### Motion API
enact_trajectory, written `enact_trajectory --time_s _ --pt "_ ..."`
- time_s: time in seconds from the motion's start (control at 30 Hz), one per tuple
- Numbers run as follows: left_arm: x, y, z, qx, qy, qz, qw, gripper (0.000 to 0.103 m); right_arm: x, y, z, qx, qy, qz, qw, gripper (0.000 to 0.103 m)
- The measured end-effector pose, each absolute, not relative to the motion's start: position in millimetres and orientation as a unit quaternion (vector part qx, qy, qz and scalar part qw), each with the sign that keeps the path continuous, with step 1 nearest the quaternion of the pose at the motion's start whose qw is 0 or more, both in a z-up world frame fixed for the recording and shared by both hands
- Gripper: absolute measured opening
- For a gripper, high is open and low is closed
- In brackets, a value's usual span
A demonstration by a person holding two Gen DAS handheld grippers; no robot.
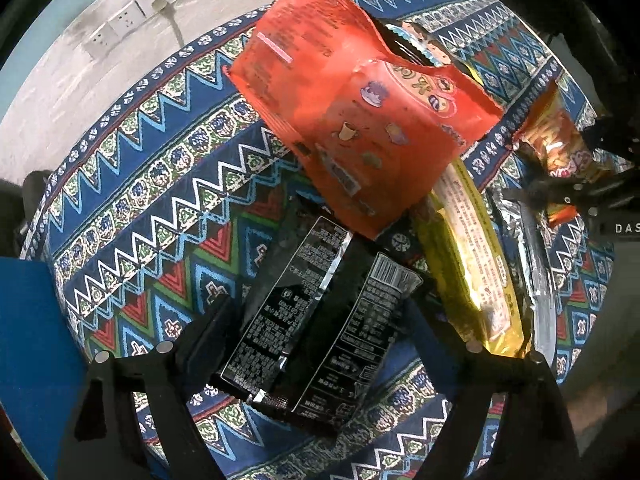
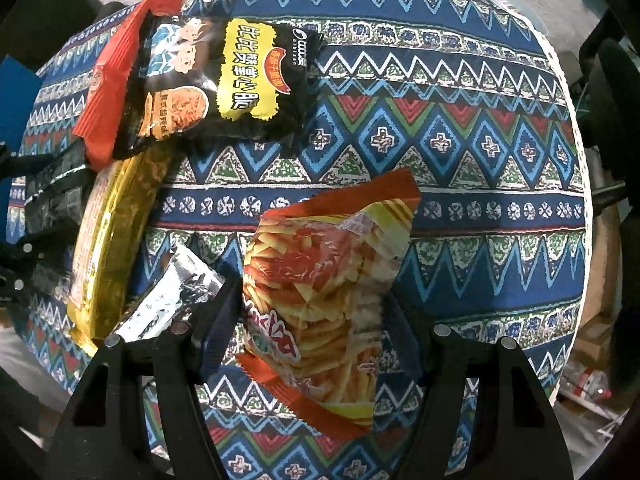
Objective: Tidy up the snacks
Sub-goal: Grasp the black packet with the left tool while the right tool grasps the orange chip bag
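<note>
Round table under patterned cloth [image 2: 460, 128], snacks gathered toward one side

Left gripper [image 1: 320, 344]: fingers wide apart, black packet [image 1: 320, 336] lying back-side up between them; fingers look close to its edges, contact not certain, so a firm grip cannot be told. Packet flat or slightly raised off cloth, hard to say

Red packet [image 1: 352, 112] resting on far end of black packet, overlapping it, one corner tilted up. Gold packet [image 1: 476, 264] just beside black one, long side parallel. Silver foil packet [image 1: 524, 240] beyond gold, partly hidden

Right gripper [image 2: 316, 320]: fingers flanking fries packet [image 2: 328, 280], which stands up off the cloth at a slant, so judged as clamped and lifted. Same packet seen from left wrist view, pinched at far right edge

Second black packet with yellow label [image 2: 224, 80] face up at far side of pile, overlapping red one

Progress, as judgement: early to middle. Several packets loosely clustered and overlapping, none aligned in rows or stacked squarely; no bin or tray visible. Two packets in hand or about to be. Left to do: place fries packet, settle black one, straighten the overlapping heap
</note>
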State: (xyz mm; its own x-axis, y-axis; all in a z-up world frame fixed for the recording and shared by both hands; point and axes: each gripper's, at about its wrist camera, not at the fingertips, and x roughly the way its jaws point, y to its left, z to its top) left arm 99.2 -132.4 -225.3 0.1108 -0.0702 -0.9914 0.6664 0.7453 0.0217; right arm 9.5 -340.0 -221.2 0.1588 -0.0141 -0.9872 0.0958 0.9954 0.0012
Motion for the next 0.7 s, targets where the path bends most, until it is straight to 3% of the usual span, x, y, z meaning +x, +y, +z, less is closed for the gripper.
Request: enact_trajectory --time_s 0.37,0.43,0.5,0.6,0.7 --pt "78.1 -138.7 -241.6 0.296 0.598 -0.268 0.695 0.097 9.1 -338.3 -217.1 0.020 0.648 -0.031 0.761 0.070" --pt "82.6 -136.4 -242.4 0.287 0.598 -0.264 0.700 0.097 9.1 -335.9 -220.1 0.014 0.646 -0.028 0.762 0.066" --pt "84.5 -134.5 -241.9 0.276 0.601 -0.264 0.702 0.090 7.9 -332.8 -223.1 0.008 0.643 -0.027 0.765 0.056" --pt "84.9 -128.4 -230.3 0.267 0.594 -0.262 0.712 0.066 6.6 -327.3 -222.2 0.002 0.643 -0.021 0.766 0.047" --pt "80.4 -126.2 -225.1 0.270 0.590 -0.249 0.719 0.065 6.5 -323.5 -214.4 -0.008 0.637 -0.019 0.770 0.044"
